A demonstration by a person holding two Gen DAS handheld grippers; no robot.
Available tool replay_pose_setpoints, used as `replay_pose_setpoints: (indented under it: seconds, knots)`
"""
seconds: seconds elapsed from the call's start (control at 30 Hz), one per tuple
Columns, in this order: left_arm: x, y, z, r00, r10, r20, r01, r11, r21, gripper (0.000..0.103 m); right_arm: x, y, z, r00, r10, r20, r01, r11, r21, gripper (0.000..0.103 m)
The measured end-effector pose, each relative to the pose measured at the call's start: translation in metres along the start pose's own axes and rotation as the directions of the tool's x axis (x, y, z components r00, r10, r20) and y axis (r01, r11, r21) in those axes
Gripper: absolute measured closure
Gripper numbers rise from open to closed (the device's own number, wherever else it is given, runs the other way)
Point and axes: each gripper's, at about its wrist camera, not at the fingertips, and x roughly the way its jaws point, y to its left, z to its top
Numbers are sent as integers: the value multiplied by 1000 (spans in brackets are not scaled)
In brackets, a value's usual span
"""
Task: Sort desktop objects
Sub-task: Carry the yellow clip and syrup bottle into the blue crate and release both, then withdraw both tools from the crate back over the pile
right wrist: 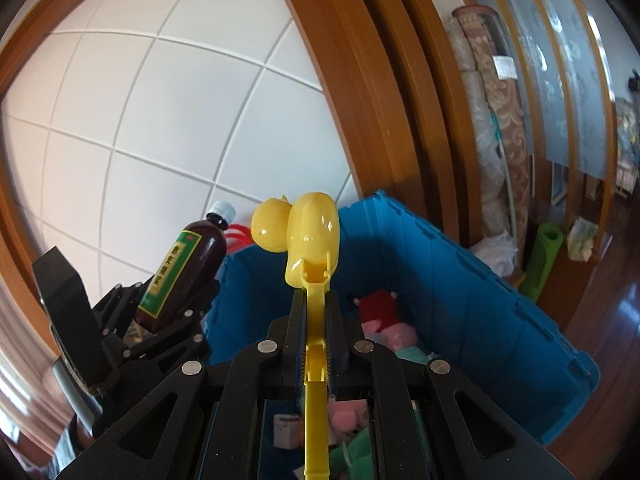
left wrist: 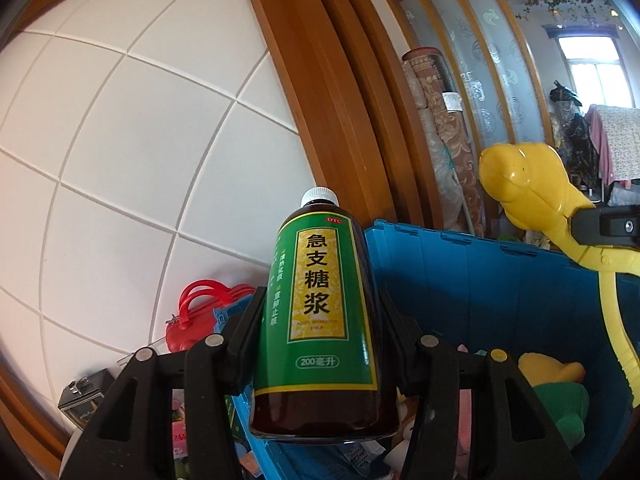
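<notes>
A dark brown syrup bottle (left wrist: 320, 320) with a green and yellow label and a white cap stands upright between the pads of my left gripper (left wrist: 320, 308), which is shut on its lower half. My right gripper (right wrist: 314, 320) is shut on the handle of a yellow duck-shaped snowball clamp toy (right wrist: 312, 236), whose head sticks up ahead of the fingers. The same toy (left wrist: 520, 176) shows at the right of the left wrist view, and the bottle (right wrist: 180, 272) with the left gripper (right wrist: 168, 312) at the left of the right wrist view. Both are held over a blue plastic crate (right wrist: 460, 292).
The blue crate (left wrist: 500, 280) holds plush toys, among them a pink and red one (right wrist: 384, 320) and a yellow and green one (left wrist: 556, 392). A red bag (left wrist: 200, 316) lies left of it. A white tiled wall and a wooden door frame (left wrist: 320, 100) stand behind.
</notes>
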Motion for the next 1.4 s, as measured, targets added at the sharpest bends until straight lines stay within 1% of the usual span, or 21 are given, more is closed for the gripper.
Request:
replay_pose_setpoints:
  seconds: [0.07, 0.13, 0.17, 0.2, 0.23, 0.27, 0.33, 0.4, 0.5, 0.67, 0.77, 0.9, 0.97, 1.4]
  knots:
    - [4, -6, 1, 999, 36, -1, -36, 999, 11, 51, 5, -5, 2, 1000, -3, -12, 3, 1000, 13, 94]
    - [6, -12, 4, 996, 89, 11, -90, 996, 29, 37, 12, -15, 5, 1000, -10, -22, 12, 998, 61, 89]
    - [5, -15, 5, 993, 116, 21, -117, 993, 33, 23, 15, -20, 7, 999, -9, -31, 12, 996, 90, 76]
    - [2, -16, 6, 991, 132, 34, -133, 991, 30, 17, 19, -27, 10, 999, 1, -46, 5, 992, 122, 64]
    - [1, -16, 6, 989, 139, 44, -141, 990, 25, 16, 22, -31, 12, 998, 5, -55, 3, 990, 144, 38]
    - [0, -15, 8, 989, 140, 47, -141, 990, 22, 15, 22, -35, 13, 999, 3, -52, 5, 987, 158, 32]
    - [-2, -13, 8, 988, 146, 48, -147, 989, 19, 15, 19, -36, 15, 999, -5, -35, 10, 990, 142, 32]
    - [-3, -11, 9, 986, 158, 47, -159, 987, 11, 15, 13, -34, 14, 999, 12, -31, -8, 991, 133, 32]
    - [-7, -5, 7, 985, 164, 45, -164, 986, -8, 15, 4, -27, 11, 1000, 15, -15, -13, 993, 114, 31]
    - [-11, -3, 9, 985, 170, 42, -169, 985, -22, 14, -14, -17, 7, 1000, 18, 21, -20, 996, 82, 22]
    - [-18, 1, 6, 984, 175, 42, -174, 984, -34, 14, -24, -5, 3, 999, 25, 33, -27, 999, 47, 19]
    - [-29, 5, 2, 982, 182, 41, -180, 982, -51, 14, -37, 3, -4, 998, 51, 48, -53, 998, 40, 17]
    - [-33, 7, 0, 982, 185, 39, -183, 981, -59, 14, -41, 4, -7, 997, 58, 48, -60, 997, 38, 16]
    - [-55, 14, -16, 977, 214, 15, -212, 973, -95, 14, -48, 5, -25, 994, 111, 9, -111, 992, 53, 15]
